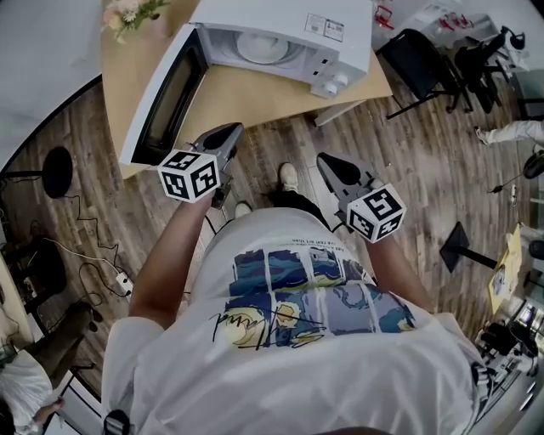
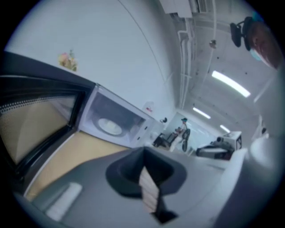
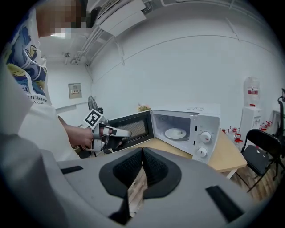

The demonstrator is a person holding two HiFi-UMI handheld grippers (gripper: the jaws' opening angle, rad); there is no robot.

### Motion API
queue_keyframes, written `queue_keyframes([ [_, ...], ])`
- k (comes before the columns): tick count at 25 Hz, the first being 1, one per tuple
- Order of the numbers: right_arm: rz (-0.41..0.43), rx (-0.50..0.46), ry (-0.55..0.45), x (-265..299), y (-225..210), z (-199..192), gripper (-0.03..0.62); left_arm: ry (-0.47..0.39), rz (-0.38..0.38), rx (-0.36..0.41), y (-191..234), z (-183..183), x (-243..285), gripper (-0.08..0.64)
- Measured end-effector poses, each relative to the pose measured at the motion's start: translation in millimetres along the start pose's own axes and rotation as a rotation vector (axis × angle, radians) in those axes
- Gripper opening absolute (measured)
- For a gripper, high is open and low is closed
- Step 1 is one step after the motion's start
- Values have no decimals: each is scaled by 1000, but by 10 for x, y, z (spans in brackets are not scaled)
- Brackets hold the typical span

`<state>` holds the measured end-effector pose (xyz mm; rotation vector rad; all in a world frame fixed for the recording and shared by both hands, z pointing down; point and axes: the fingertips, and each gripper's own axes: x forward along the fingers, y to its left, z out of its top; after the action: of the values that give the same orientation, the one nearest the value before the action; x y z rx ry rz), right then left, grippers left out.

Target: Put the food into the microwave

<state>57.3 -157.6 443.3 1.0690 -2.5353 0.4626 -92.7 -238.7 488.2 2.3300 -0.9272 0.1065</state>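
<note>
A white microwave (image 1: 289,34) stands on a wooden table (image 1: 255,93), its door (image 1: 166,98) swung open to the left. Inside lies a white round plate (image 1: 265,48); I cannot tell whether food is on it. My left gripper (image 1: 234,129) is shut with nothing in it, close to the door's lower edge. My right gripper (image 1: 323,160) is shut and empty too, off the table's front edge above the floor. The left gripper view shows the open cavity (image 2: 116,120) and plate (image 2: 109,126) past shut jaws. In the right gripper view the microwave (image 3: 187,129) and left gripper (image 3: 127,132) are ahead.
A bunch of flowers (image 1: 127,13) sits at the table's back left. A black chair (image 1: 421,59) stands right of the table. Cables and a power strip (image 1: 119,280) lie on the wooden floor at left. A round stand base (image 1: 58,170) is near them.
</note>
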Motion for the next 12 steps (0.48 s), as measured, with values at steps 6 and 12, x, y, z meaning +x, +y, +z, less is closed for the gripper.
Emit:
queue_keyframes([
  [6,10,-7,7,-39,283,-90,8,21,-51,67,-276,-131,-369,8],
  [12,20,-29,9,-63,468,-100,8,20,-27,70,-326,-238,-641,8],
])
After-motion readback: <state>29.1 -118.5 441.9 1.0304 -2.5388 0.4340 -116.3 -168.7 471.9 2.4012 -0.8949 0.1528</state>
